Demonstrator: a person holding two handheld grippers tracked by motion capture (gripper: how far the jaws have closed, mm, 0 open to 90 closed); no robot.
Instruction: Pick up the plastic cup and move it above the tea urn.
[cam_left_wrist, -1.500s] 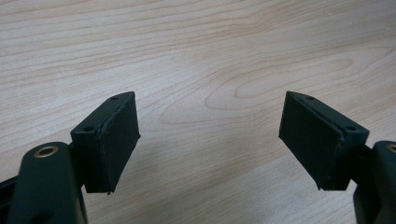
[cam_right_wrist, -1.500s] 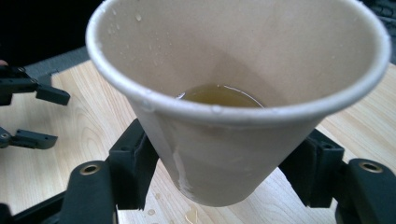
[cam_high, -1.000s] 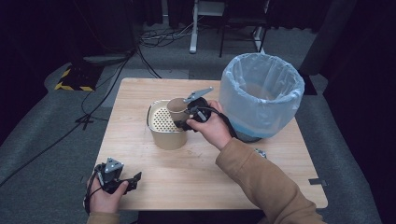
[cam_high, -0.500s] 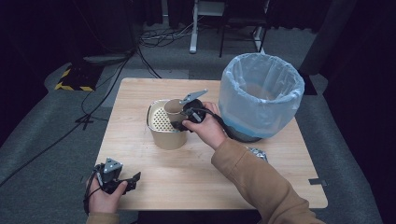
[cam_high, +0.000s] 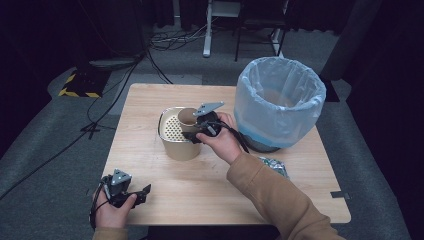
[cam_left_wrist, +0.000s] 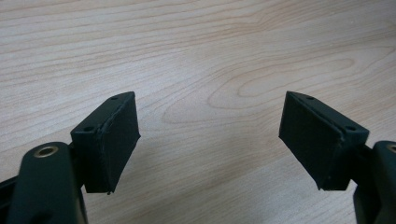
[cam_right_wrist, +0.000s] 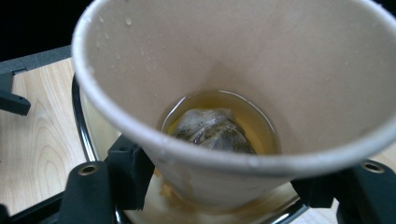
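Centrally, paper cup (cam_right_wrist: 233, 93): tilted over the strainer pot (cam_high: 175, 135), tea bag (cam_right_wrist: 210, 128) in amber liquid, clamped by right gripper (cam_high: 197, 131). Lined bin (cam_high: 279, 100): right of pot. Left gripper (cam_high: 142, 192): near-left of pot, jaws wide, holding nothing.

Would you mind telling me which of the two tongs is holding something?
The right tongs, clamped on the paper cup over the strainer pot; the left tongs are open.

A light wooden table (cam_high: 165, 200) carries a beige strainer-topped container (cam_high: 175, 135), a bin lined with a pale blue bag (cam_high: 280, 105), and a crumpled wrapper (cam_high: 272, 165) just beside the bin.
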